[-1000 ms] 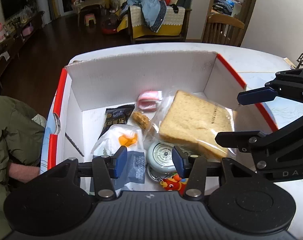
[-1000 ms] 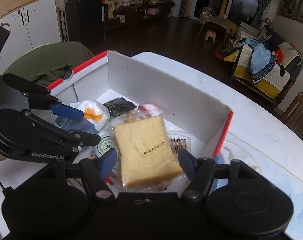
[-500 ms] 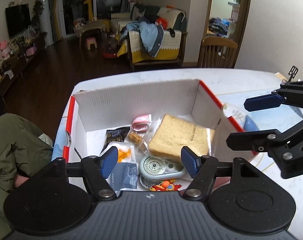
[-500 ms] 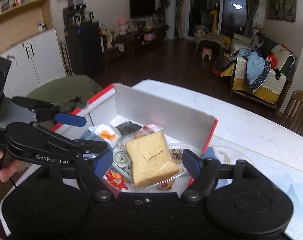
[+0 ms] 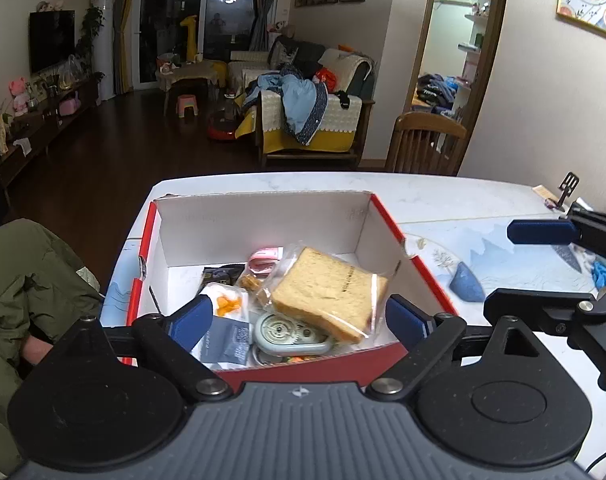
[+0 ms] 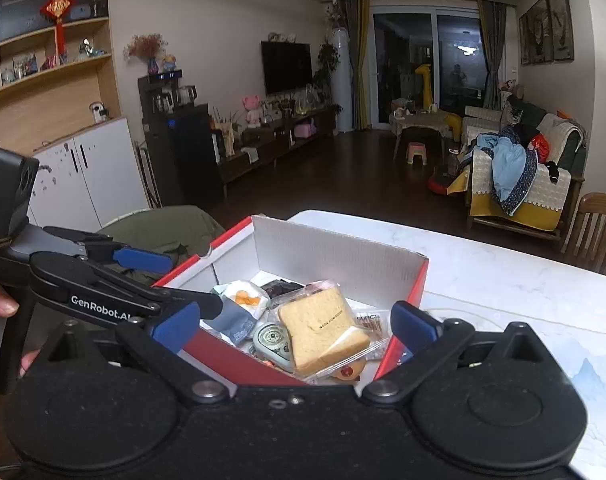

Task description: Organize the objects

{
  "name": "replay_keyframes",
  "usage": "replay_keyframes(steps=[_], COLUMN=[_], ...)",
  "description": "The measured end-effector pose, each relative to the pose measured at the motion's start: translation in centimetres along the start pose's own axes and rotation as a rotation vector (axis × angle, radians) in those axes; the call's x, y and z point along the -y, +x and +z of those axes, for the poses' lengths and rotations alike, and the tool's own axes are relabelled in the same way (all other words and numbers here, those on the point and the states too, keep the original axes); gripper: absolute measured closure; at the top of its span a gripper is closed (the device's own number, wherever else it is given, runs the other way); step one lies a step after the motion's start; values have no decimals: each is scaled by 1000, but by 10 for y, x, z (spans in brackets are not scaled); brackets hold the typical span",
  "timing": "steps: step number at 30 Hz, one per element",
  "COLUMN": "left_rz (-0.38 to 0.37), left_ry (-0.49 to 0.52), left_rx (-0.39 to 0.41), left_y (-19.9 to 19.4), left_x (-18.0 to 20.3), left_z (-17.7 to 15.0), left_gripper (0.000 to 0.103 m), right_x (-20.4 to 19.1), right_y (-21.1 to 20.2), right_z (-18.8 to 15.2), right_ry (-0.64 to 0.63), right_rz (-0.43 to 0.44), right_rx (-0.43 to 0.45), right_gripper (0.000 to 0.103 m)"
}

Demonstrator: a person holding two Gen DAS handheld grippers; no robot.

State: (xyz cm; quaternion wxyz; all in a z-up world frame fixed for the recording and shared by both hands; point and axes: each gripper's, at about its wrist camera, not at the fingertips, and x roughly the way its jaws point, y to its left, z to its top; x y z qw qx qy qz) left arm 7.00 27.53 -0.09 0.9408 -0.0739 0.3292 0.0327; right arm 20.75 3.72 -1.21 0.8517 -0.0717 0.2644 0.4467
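A red and white cardboard box (image 5: 263,216) stands on the white table, also seen in the right wrist view (image 6: 335,252). It holds a bagged bread slice (image 5: 327,288) (image 6: 319,324), a round pale green device (image 5: 287,332) (image 6: 273,340), a white packet with orange print (image 5: 227,300), a dark snack pack (image 5: 221,274) and a pink item (image 5: 265,258). My left gripper (image 5: 299,320) is open and empty, above the box's near wall. My right gripper (image 6: 295,326) is open and empty, above the box's near corner.
A blue stone-like object (image 5: 467,286) lies on the patterned table mat right of the box. A green jacket (image 5: 19,280) hangs at the left table edge. A wooden chair (image 5: 423,144) stands behind the table. The right gripper's body (image 5: 563,280) hovers right of the box.
Both grippers have pulled back and up from the box, so the box looks smaller and its near wall shows. Both sets of jaws have spread wider. The contents have not moved.
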Motion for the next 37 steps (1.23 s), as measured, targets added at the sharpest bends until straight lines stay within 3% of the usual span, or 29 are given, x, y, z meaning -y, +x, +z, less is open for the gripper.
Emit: replay_keyframes(steps=[1,20,30,37], left_rz=[-1,22,135,162], left_ry=[-1,-39,-20,-29], left_rx=[5,54,61,58], left_y=[-2,-38,-37,-39], left_x=[2,29,38,37], left_z=[-1,-18,-21,-23], left_gripper=[0,0,0,0], right_x=[0,-3,-1,7], right_y=[-3,-33,-34,-36], right_z=[-1,-15,-20,-27], right_ry=[-4,-8,-4,4], right_rz=[0,-5,9,-13], right_rx=[7,50,36,23], right_gripper=[1,0,0,0])
